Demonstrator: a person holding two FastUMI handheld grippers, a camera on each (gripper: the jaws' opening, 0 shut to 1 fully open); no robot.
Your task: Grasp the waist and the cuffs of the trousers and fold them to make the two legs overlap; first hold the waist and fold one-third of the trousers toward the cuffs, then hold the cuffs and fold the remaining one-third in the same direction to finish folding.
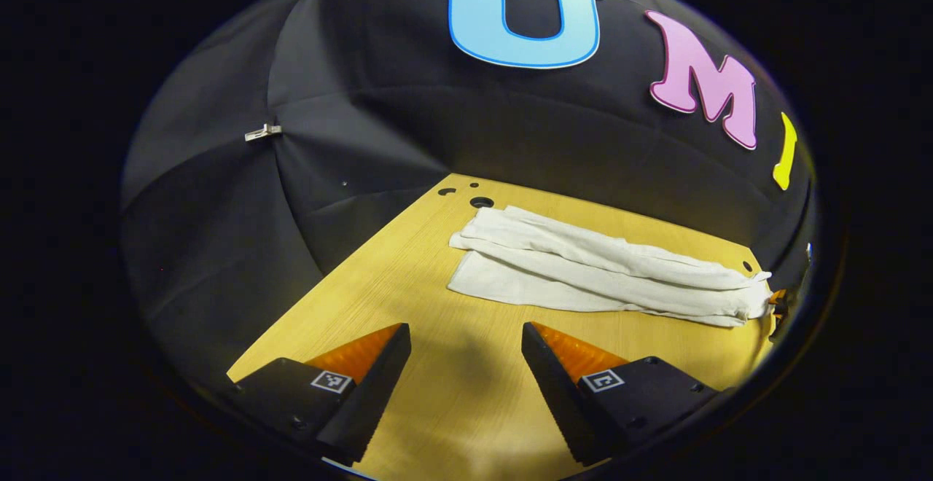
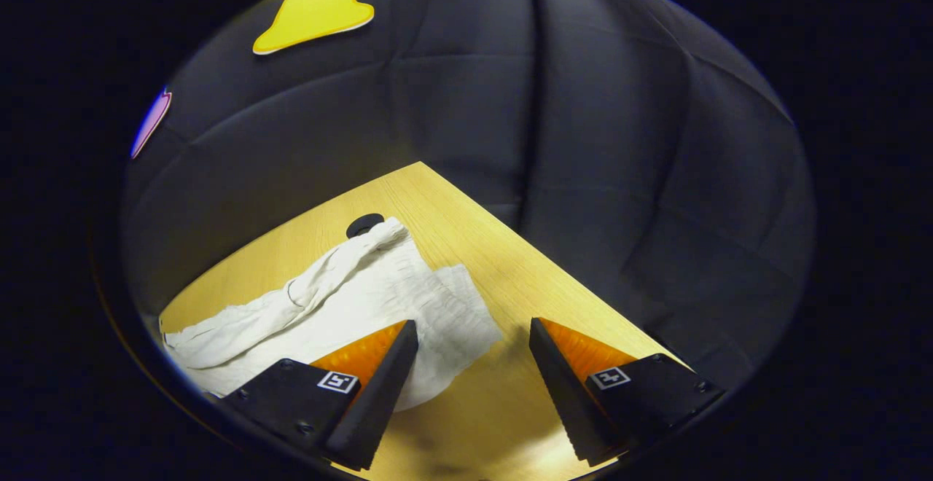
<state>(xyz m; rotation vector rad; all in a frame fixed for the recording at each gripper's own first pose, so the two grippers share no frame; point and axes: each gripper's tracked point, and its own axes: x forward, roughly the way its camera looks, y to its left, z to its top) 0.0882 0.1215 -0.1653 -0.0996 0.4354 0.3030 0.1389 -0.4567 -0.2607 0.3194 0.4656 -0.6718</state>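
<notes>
A: We begin with the setting: a dark cloth wall (image 1: 379,124), creased and hanging in soft folds, encloses a light wooden table (image 1: 408,277) with fine straight grain and a few round holes near its far edge.

B: On that table lie the trousers (image 1: 605,270), white, soft and rumpled. In the left gripper view we see them stretched lengthwise, one leg lying largely over the other, so we judge the leg-overlap step to be done or nearly so.

A: The cuffs (image 1: 474,248) sit toward the far left in that view, flat and squared. In the right gripper view the waist (image 2: 444,313) shows a gathered, puckered band, which suggests elastic.

B: We judge that each end faces one gripper so both can be taken without crossing. The left gripper (image 1: 466,350) hovers above bare wood, near the cuffs yet apart from them, its jaws spread wide and holding nothing.

A: The right gripper (image 2: 474,350) is likewise spread wide and empty, poised at the waist, with cloth visible behind its left finger; whether it touches, we cannot tell. Smallest is a pale clip (image 1: 262,132) pinning the wall cloth.
</notes>
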